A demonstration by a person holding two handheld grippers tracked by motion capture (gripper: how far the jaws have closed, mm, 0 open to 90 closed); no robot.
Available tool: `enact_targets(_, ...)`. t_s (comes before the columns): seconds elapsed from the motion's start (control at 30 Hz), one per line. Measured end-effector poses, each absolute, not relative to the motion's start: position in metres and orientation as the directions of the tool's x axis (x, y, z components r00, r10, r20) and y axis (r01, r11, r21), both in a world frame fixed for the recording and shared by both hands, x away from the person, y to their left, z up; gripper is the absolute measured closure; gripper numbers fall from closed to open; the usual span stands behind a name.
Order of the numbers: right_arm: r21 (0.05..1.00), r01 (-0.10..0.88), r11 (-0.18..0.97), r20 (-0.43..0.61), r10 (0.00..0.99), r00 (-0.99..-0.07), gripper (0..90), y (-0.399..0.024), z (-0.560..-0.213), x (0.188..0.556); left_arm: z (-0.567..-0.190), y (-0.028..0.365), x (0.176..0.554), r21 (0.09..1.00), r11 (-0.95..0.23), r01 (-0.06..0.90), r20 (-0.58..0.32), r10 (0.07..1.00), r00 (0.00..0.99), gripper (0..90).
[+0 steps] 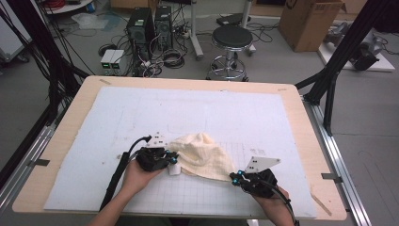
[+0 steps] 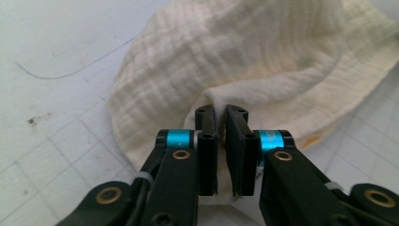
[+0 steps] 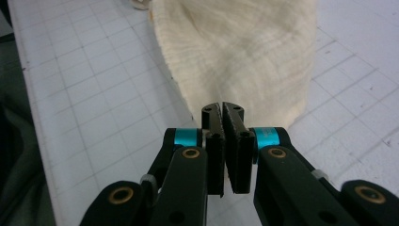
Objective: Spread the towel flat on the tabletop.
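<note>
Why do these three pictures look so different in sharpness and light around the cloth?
High view: even room light, soft and slightly grainy, no harsh shadows on the table. Left gripper view: the cloth is bright and a little washed out, its weave soft, while the left tool near the lens is crisper. Right gripper view: the right tool looks sharp, the cloth's far end blurs.

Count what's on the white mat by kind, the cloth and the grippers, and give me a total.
Cream cloth: 1
Black grippers: 2, the left gripper and the right gripper, each at an edge of the cloth
Total: 3
</note>
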State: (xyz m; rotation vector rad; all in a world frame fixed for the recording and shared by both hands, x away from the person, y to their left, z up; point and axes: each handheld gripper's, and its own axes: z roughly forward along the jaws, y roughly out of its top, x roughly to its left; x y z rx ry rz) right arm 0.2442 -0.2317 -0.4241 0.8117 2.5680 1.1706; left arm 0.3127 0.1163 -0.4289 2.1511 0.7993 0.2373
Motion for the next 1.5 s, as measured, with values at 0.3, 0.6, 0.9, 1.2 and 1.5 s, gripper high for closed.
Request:
enact_targets(0.3,0.754,0.403,0.519,0.047,0.57,-0.821,81.5,-0.236,-0.425,0.246,-0.412,0.139,0.302,0.774,-0.47,0.423,-0.1,0.569,0.816,67.7)
enact_targets(0.6,0.758,0.397,0.518,0.062,0.549,-0.833,75.6,-0.228,-0.425,0.248,-0.417,0.156,0.283,0.78,-0.463,0.421,-0.13,0.538,0.833,70.8)
enact_targets(0.9,0.738,0.421,0.527,0.087,0.545,-0.834,68.7,-0.224,-0.434,0.257,-0.436,0.141,0.292,0.723,-0.531,0.443,-0.127,0.528,0.84,69.2)
enact_targets(1.2,0.711,0.446,0.543,0.1,0.55,-0.829,74.0,-0.223,-0.441,0.263,-0.437,0.138,0.293,0.727,-0.538,0.427,-0.093,0.539,0.837,78.7)
enact_targets(1.5,0.71,0.456,0.536,0.122,0.544,-0.83,84.2,-0.224,-0.441,0.265,-0.439,0.135,0.293,0.741,-0.536,0.404,-0.068,0.538,0.84,87.0)
